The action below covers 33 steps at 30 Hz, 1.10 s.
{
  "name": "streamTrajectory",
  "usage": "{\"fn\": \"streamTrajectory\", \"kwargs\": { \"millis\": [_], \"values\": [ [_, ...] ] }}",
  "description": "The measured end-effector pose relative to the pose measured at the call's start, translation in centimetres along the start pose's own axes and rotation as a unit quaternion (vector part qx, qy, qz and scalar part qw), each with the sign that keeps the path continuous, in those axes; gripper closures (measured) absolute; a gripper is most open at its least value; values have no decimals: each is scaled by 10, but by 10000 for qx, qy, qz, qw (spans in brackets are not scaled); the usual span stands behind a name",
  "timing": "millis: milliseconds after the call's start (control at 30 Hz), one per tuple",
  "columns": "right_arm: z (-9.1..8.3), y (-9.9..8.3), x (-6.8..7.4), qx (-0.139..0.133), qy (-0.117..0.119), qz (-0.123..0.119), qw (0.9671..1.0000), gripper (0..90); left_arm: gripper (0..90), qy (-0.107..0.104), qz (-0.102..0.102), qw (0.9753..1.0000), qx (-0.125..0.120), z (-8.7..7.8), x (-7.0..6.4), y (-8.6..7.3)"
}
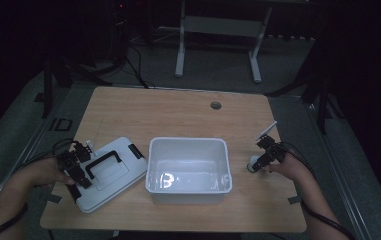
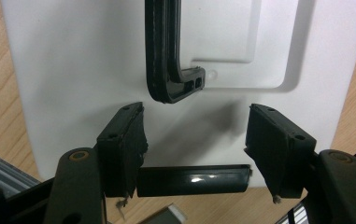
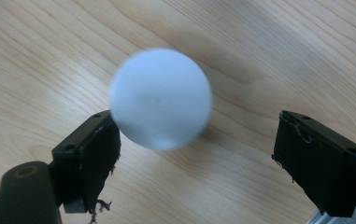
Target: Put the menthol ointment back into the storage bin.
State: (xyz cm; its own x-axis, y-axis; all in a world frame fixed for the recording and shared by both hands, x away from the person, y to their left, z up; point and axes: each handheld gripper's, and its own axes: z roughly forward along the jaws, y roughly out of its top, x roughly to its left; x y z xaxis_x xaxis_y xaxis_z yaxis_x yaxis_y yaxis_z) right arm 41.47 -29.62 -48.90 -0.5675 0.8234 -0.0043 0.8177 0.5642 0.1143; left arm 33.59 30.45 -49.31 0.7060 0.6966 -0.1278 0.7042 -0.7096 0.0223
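With the white bin [image 1: 188, 165] as my landmark, my right claw [image 3: 196, 154] gapes wide around the white ball [image 3: 160, 98] on the tabletop [image 1: 178, 112] right of it, ready to pinch, while my left claw [image 2: 196, 144] hangs wide over the lid [image 2: 73, 70] on the bin's left.

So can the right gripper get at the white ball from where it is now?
Probably yes. The right gripper is open, and the ball lies on bare table just ahead of its jaws, close against one of them. Nothing stands between them; the bin sits well off to the side.

High view overlooks the table [image 1: 188, 112]; gripper views look down closely.
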Motion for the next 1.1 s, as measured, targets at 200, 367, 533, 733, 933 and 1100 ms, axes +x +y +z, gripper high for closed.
{"fn": "streamTrajectory", "kwargs": {
  "millis": [200,367,533,733,933,1100],
  "values": [
    [5,9,6,79,39,-119,9999,190,373,-2,-1,10000,-3,1,0,-1],
    [7,17,9,169,79,-238,9995,249,373,3,10,10000,16,1,0,-1],
    [11,23,13,323,82,-332,9989,363,373,8,28,10000,26,1,0,0],
    [11,27,15,384,-28,-436,9983,498,373,16,30,10000,45,1,0,1],
    [7,28,19,528,-109,-659,9964,501,373,23,10,10000,54,0,0,0],
    [-7,25,23,428,-138,-882,9951,501,373,34,27,10000,73,0,0,0]
  ]
}}
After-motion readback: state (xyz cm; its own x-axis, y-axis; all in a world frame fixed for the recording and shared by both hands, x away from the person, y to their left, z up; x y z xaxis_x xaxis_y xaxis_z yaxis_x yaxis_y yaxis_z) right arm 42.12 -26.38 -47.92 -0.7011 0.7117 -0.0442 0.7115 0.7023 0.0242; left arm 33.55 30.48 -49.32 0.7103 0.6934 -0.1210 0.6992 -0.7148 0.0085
